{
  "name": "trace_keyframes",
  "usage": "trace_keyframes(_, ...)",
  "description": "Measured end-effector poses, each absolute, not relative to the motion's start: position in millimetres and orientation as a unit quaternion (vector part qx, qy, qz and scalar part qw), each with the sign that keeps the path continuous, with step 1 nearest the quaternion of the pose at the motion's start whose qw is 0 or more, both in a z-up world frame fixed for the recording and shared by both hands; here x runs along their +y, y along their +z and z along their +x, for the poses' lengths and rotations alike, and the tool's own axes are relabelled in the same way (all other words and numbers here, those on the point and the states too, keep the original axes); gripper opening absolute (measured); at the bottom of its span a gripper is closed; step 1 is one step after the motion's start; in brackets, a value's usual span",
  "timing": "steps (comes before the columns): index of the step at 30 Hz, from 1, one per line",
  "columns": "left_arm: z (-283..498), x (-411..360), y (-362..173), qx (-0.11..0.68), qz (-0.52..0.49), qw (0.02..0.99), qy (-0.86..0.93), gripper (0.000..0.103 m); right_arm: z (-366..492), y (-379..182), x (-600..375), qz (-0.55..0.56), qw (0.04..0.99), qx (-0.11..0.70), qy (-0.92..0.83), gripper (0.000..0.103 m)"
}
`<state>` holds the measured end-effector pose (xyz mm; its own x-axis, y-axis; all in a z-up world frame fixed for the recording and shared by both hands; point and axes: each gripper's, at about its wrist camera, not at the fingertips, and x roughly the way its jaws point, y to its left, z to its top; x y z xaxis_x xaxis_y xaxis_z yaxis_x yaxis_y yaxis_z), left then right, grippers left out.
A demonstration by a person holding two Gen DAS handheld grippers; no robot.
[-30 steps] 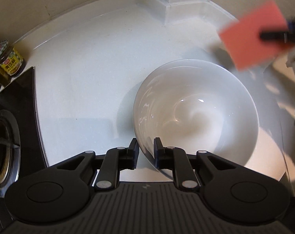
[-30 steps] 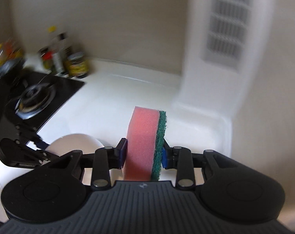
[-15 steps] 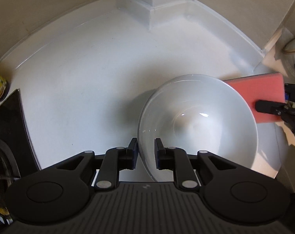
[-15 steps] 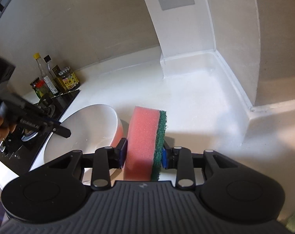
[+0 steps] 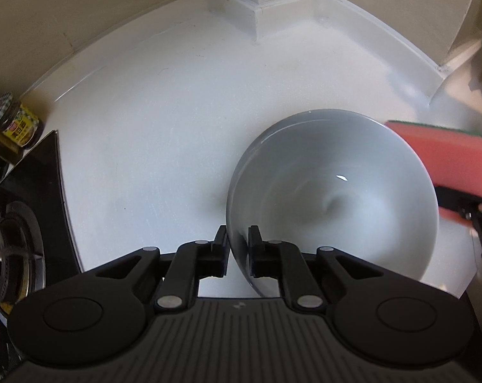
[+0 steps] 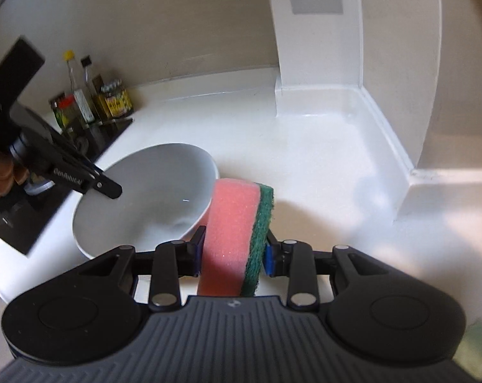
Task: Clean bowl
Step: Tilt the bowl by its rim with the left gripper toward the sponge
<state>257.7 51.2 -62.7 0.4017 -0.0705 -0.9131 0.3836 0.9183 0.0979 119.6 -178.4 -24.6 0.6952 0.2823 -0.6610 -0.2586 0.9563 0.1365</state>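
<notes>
Now the pink foam sponge with the green scouring face (image 6: 234,236) sits lower and closer to the white glazed ceramic bowl (image 5: 333,198) than half a sec ago — in the left wrist view its pink face overlaps the bowl's far-right rim, green edge showing on top. I read that as approach nearly done; wiping not yet begun, since the sponge is at the rim, not inside.

Right hand-held gripper (image 6: 233,255) is clamped on the sponge, pink side to its left finger, green side to its right. From that cam the bowl lies left of and just beyond the sponge, tilted toward it w/ the rim nearly touching; can't tell if there's contact.

Left hand-held gripper (image 5: 237,249) pinches the bowl's near rim, one finger outside the wall, one inside — so the bowl is held tipped above the white tabletop (image 5: 151,146), close to the black gas hob (image 5: 20,223).
</notes>
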Motion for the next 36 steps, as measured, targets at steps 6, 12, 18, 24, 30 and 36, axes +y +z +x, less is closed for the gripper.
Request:
trace_keyframes(6, 246.8, 48.9, -63.0, 0.523, 0.149, 0.830, -0.122, 0.011, 90.1, -19.9, -161.8, -0.023, 0.919, 0.368, 0.138, 0.030)
trace_keyframes(12, 244.5, 46.3, -51.4, 0.519, 0.183, 0.819, -0.163, 0.014, 85.3, -19.5, -164.2, -0.016, 0.917, 0.374, 0.139, 0.030)
trace_keyframes(18, 263.4, 21.9, -40.7, 0.486, 0.312, 0.773, -0.262, 0.016, 86.9, -21.9, -169.4, -0.023, 0.916, 0.369, 0.158, 0.030)
trace_keyframes(24, 279.7, -5.0, -50.6, 0.467, 0.422, 0.694, -0.348, 0.018, 87.9, -23.3, -174.1, -0.041, 0.911, 0.366, 0.183, 0.030)
trace_keyframes(30, 292.4, -22.3, -59.8, 0.500, 0.430, 0.661, -0.358, 0.016, 90.5, -23.0, -176.2, -0.043, 0.909, 0.366, 0.192, 0.030)
trace_keyframes(36, 296.4, -1.3, -61.0, 0.546, 0.357, 0.712, -0.260, 0.017, 99.9, -23.7, -173.1, -0.032, 0.913, 0.363, 0.186, 0.030)
